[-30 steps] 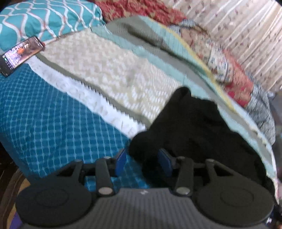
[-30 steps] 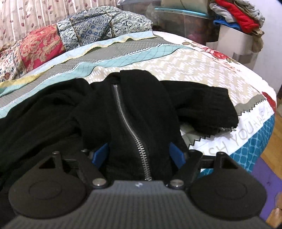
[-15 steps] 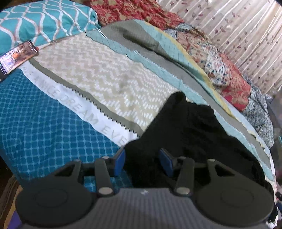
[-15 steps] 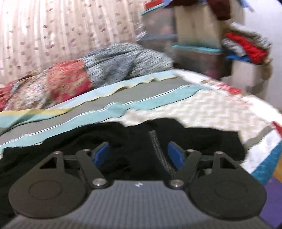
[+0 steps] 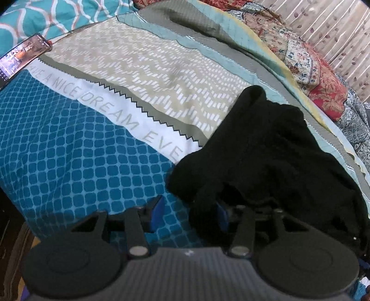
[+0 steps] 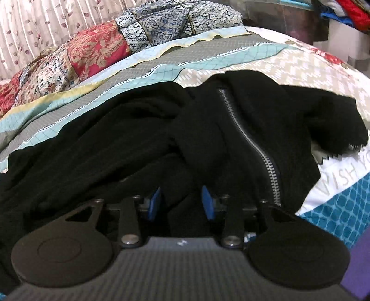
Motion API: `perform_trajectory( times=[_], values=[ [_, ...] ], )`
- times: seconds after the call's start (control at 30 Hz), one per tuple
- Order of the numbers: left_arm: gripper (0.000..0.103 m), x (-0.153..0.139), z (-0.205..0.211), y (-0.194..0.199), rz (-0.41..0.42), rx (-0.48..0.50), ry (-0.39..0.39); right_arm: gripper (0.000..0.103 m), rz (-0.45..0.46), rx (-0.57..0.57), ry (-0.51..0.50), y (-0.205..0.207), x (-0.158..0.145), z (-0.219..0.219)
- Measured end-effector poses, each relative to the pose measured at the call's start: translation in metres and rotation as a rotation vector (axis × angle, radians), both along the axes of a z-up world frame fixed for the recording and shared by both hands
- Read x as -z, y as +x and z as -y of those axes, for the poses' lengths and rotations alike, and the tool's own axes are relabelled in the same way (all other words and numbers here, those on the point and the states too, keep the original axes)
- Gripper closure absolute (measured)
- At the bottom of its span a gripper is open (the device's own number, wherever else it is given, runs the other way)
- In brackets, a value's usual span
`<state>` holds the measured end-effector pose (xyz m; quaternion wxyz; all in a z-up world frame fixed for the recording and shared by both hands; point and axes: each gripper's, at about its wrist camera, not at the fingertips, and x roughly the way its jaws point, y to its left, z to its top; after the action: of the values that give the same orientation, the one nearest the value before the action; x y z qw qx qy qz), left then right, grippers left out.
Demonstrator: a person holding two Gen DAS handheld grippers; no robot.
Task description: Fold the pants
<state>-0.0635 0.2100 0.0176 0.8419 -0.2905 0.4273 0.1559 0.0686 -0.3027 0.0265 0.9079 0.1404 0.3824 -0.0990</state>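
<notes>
The black pants [image 5: 272, 148] lie crumpled on the patterned bedspread [image 5: 143, 62]. In the right wrist view they [image 6: 129, 139] fill the middle, with a silver zipper [image 6: 252, 143] running down the front. My left gripper [image 5: 188, 215] is open at the near left edge of the pants, with a fold of cloth lying over its right finger. My right gripper [image 6: 181, 202] has narrowed around a bunch of black cloth between its blue pads [image 6: 155, 203].
A phone [image 5: 22, 58] lies on the bed at the far left. Patterned pillows and quilts [image 6: 92, 51] line the curtain wall. Storage boxes with stacked clothes [image 6: 344, 18] stand beyond the bed's right side. The bed edge drops off at the lower right.
My right gripper has closed from wide open onto a fold of the pants, after lifting and coming back down. My left gripper shifted slightly and stays open by the cloth's edge.
</notes>
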Motion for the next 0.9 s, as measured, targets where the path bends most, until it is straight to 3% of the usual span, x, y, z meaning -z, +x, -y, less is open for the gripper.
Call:
perform_trajectory(
  times=[0.1,0.2,0.4,0.47,0.53,0.7,0.87,0.9],
  values=[
    [0.059,-0.010,-0.006,-0.004,0.059,-0.010,-0.054,0.060,0.018,-0.003,0.005,-0.001,-0.004,-0.001],
    [0.058,-0.030,-0.017,-0.007,0.138,-0.023,-0.051,0.060,0.060,0.002,0.007,-0.003,-0.015,0.005],
    [0.055,-0.075,-0.035,0.038,0.224,0.011,0.073,0.059,0.177,0.061,-0.048,0.002,-0.048,0.031],
    [0.049,-0.087,-0.028,0.066,0.251,0.068,0.130,0.058,0.200,0.080,-0.066,0.006,-0.055,0.041],
    [0.038,-0.091,-0.015,0.102,0.255,0.129,0.205,0.052,0.217,0.088,-0.085,0.011,-0.062,0.050],
    [0.025,-0.065,0.015,0.192,0.190,0.272,0.232,0.040,0.230,0.071,-0.168,0.029,-0.068,0.063],
    [0.024,-0.012,0.041,0.259,0.058,0.332,0.233,0.033,0.172,-0.029,-0.197,0.058,-0.061,0.066],
    [0.028,-0.003,0.046,0.265,0.038,0.327,0.231,0.032,0.161,-0.059,-0.183,0.065,-0.059,0.063]
  ],
)
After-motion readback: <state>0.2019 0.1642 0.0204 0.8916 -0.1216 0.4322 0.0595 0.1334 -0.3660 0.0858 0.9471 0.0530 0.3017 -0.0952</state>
